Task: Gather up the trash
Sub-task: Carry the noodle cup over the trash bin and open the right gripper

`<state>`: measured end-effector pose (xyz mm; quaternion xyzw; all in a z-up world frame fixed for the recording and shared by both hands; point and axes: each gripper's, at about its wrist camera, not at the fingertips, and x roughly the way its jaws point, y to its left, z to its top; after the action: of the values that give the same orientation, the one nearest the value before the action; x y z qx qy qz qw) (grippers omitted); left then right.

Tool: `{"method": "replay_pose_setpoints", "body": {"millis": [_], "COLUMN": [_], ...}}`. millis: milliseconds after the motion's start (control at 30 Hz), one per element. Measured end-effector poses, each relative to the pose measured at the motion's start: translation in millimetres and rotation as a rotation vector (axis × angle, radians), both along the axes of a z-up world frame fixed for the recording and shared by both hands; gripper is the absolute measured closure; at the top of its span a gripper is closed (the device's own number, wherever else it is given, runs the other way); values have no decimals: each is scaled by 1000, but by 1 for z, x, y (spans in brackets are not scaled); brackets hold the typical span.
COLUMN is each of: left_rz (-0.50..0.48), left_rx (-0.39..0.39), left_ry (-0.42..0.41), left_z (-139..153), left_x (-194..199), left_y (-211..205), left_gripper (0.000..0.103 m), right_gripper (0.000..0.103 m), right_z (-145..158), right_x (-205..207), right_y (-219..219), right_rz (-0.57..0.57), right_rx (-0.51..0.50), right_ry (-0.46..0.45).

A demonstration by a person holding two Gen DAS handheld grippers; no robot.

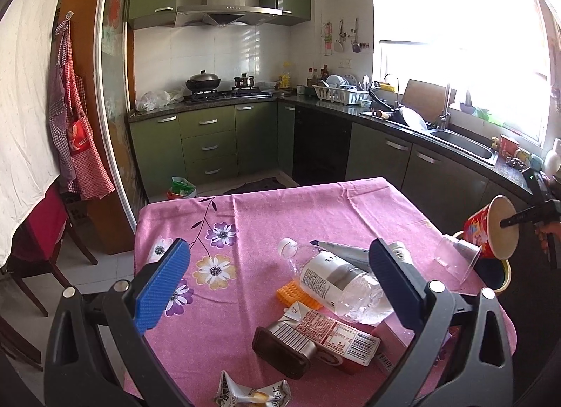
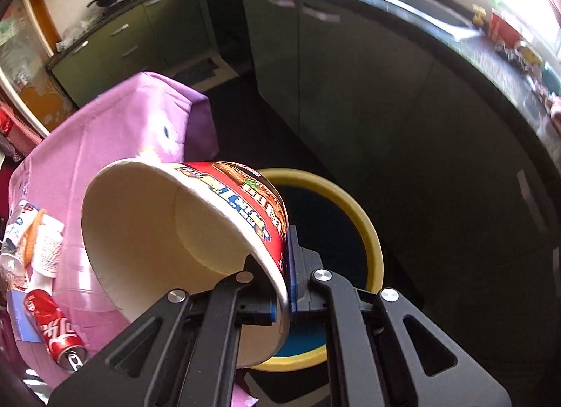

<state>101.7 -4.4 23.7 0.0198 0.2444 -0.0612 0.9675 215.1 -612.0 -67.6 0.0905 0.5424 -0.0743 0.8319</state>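
Right gripper (image 2: 285,287) is clamped on the instant noodle cup's (image 2: 168,231) rim, past the table's (image 1: 315,203) edge over the yellow-rimmed bin (image 2: 354,203); left gripper (image 1: 280,284) gapes empty above the table's plastic bottle (image 1: 336,277).

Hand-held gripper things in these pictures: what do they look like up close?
Each hand-held gripper is a black plastic frame with triangular cut-outs and round silver pivot bolts. The left hand-held gripper has two flat fingers faced with ribbed blue pads. The right hand-held gripper has the same black frame and blue pads. No cables or sleeves show.
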Motion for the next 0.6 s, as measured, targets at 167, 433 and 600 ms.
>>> {"method": "replay_pose_setpoints", "body": {"millis": [167,433,600], "left_rz": [-6,-33,-46], "left_rx": [9,45,50], "left_ry": [9,50,62], "left_z": [-3,-10,-13], "left_x": [-3,0,1], "left_y": [-5,-13,-16], "left_gripper": [6,6,6], "right_gripper": [98,68,68], "right_z": [-55,-72,-48], "right_x": [10,4,-7], "right_y": [-47,-71,-60], "right_rz": [-82,-122,-95], "right_rx": [95,138,114], "right_ry": [132,166,115]}}
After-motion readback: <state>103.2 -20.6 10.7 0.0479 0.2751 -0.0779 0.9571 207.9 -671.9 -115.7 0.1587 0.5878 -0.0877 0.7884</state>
